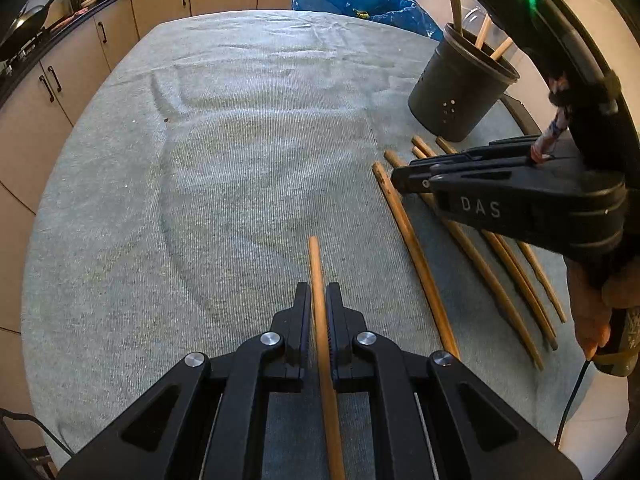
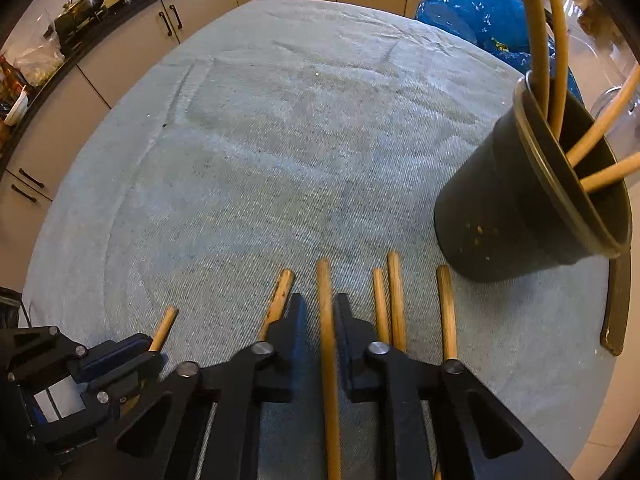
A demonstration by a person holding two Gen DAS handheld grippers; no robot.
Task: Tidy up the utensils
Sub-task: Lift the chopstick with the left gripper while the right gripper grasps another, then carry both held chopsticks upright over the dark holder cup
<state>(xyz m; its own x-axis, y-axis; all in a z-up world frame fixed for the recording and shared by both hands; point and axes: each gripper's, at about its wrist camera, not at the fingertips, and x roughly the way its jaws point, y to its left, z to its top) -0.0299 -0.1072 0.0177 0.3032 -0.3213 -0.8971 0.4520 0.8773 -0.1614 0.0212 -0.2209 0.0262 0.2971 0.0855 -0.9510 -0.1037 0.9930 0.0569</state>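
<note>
My left gripper is shut on a long wooden stick, which runs between its pads and points out over the grey cloth. My right gripper is shut on another wooden stick, among several loose sticks lying side by side on the cloth. Seen from the left wrist, the right gripper hovers over those loose sticks. A black utensil holder with several sticks standing in it is just beyond, at the right. The left gripper shows at lower left.
A grey cloth covers the table. A blue plastic bag lies at the far right edge. Cream cabinets and a counter with pans run behind and to the left. A dark curved edge shows beside the holder.
</note>
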